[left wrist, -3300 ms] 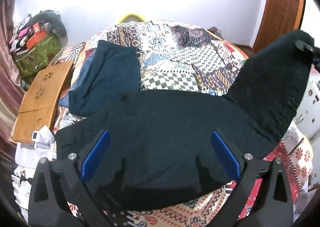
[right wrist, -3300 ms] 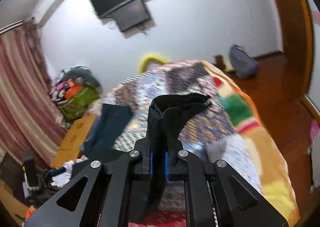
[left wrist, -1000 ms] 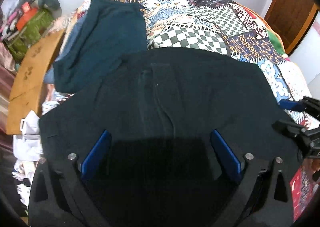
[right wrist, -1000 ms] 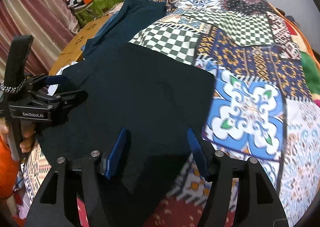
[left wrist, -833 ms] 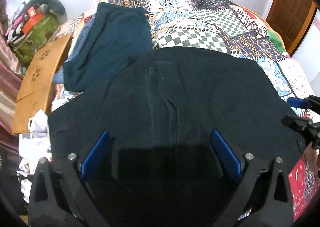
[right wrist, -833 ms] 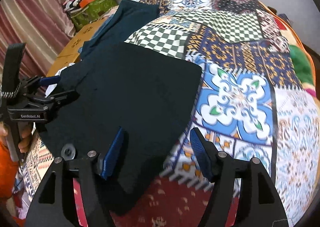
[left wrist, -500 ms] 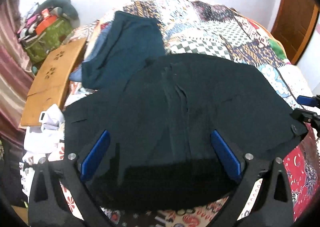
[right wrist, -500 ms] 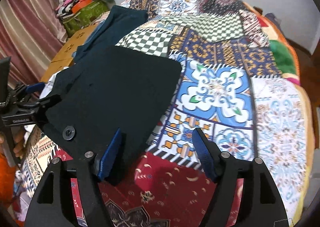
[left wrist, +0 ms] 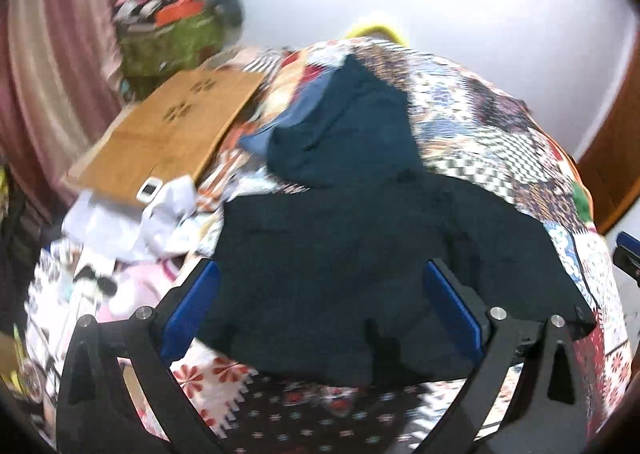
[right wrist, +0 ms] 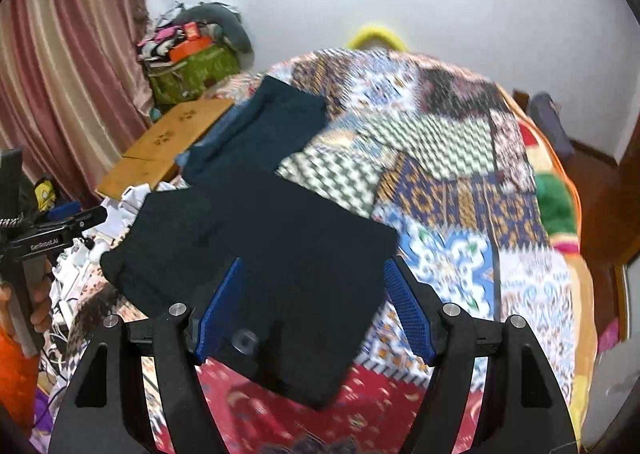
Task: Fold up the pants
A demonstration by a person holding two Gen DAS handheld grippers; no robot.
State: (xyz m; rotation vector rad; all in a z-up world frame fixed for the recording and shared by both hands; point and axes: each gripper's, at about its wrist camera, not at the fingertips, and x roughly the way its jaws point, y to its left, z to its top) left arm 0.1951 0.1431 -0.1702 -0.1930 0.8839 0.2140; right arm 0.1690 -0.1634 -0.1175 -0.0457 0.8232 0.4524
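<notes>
The black pants [left wrist: 380, 254] lie folded flat on the patchwork bedspread [left wrist: 500, 125], with a button [right wrist: 245, 341] showing near their front edge. My left gripper [left wrist: 320, 266] hovers open above the near edge of the pants with nothing between its blue pads. In the right wrist view the same pants [right wrist: 260, 246] spread out ahead, and my right gripper [right wrist: 314, 262] stands open over their near right corner without touching the cloth. The left gripper [right wrist: 68, 225] appears at the left edge there, held in a hand.
A folded dark teal garment [left wrist: 352, 133] lies just beyond the pants. A wooden lap table [left wrist: 168, 133] and a heap of white clothes [left wrist: 132, 221] sit on the left. A green bag [right wrist: 192, 69] and curtain [right wrist: 60, 53] stand behind; a wooden door [left wrist: 616, 157] is on the right.
The right gripper let go of the raised pants leg, which now lies folded over. Both grippers have lifted and drawn back from the pants, and the left view swung leftward.
</notes>
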